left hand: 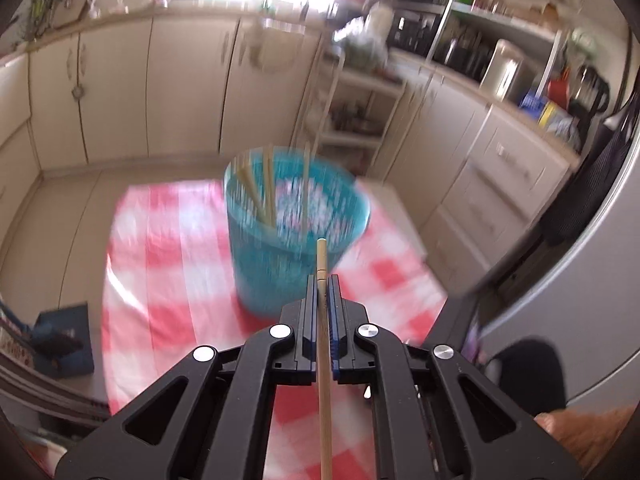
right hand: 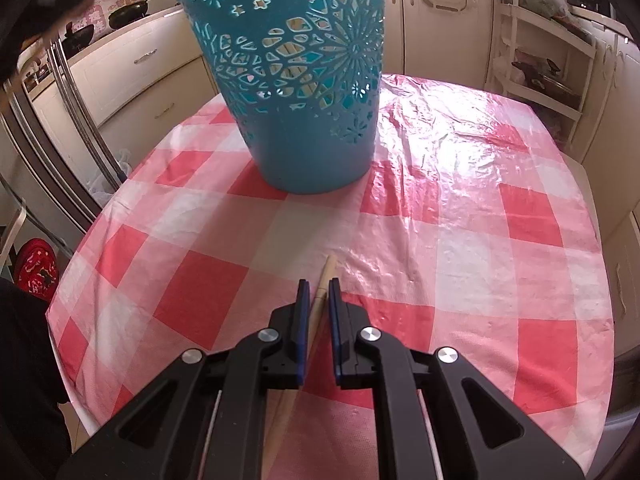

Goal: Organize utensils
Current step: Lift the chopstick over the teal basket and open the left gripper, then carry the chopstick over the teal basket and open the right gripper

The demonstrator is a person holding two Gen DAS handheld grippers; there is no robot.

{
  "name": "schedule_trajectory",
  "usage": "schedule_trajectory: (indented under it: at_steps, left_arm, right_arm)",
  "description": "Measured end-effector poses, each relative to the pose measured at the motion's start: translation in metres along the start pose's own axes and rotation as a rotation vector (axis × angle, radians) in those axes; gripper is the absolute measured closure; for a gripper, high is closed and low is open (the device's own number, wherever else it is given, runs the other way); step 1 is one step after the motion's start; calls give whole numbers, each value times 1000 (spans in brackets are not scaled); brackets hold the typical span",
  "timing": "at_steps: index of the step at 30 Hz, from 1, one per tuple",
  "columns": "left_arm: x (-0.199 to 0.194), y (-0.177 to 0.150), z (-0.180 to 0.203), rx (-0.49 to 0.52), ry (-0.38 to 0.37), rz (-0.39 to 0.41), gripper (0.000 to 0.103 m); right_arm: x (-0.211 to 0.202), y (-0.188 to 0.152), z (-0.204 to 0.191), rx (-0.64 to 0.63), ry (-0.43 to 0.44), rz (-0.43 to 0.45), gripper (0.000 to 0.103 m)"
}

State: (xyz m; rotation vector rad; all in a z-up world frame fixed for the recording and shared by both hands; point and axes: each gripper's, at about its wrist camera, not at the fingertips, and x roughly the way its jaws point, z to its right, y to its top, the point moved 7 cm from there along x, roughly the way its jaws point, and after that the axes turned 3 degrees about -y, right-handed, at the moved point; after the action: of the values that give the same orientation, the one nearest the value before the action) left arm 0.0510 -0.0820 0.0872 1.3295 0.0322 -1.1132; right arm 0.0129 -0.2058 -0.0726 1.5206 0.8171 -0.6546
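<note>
left fingers [left hand: 322,280] clamped on chopstick [left hand: 323,344], above and short of basket [left hand: 296,216] | right fingers [right hand: 319,286] apart around chopstick [right hand: 316,312] lying on surface [right hand: 460,240], no grip yet | risk: stick hits basket rim, slips out

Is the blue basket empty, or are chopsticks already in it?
Not empty. The blue basket stands upright with several chopsticks leaning inside; they also show through its cutouts in the right wrist view.

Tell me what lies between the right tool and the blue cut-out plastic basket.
Only bare red-and-white checked tablecloth, shown in the right wrist view. The right tool straddles a wooden chopstick whose tip stops well short of the blue cut-out plastic basket.
</note>
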Motion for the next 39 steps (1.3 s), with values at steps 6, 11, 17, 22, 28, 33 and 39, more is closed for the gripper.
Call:
schedule_trajectory:
  at_steps: [6,11,17,22,28,33,39]
  left_arm:
    - [-20,85,12,-9,1,282,98]
    - [3,129,4,-45,59,452,98]
    - [42,141,-17,-44,178,511,98]
    - [62,126,-33,-35,241,503,98]
    - [76,103,-37,19,258,425,98]
    - [76,78,-38,53,268,314,80]
    - [14,48,-52,19,346,346,29]
  right_arm:
    - [0,0,1,5,4,-1,93]
    - [0,0,0,6,6,-1,93]
    - [1,1,1,13,18,-2,93]
    - [1,1,2,15,27,-2,93]
    - [1,2,2,15,26,-2,93]
    - [1,2,1,7,22,0,93]
    - [-1,0,7,50,56,-4,93]
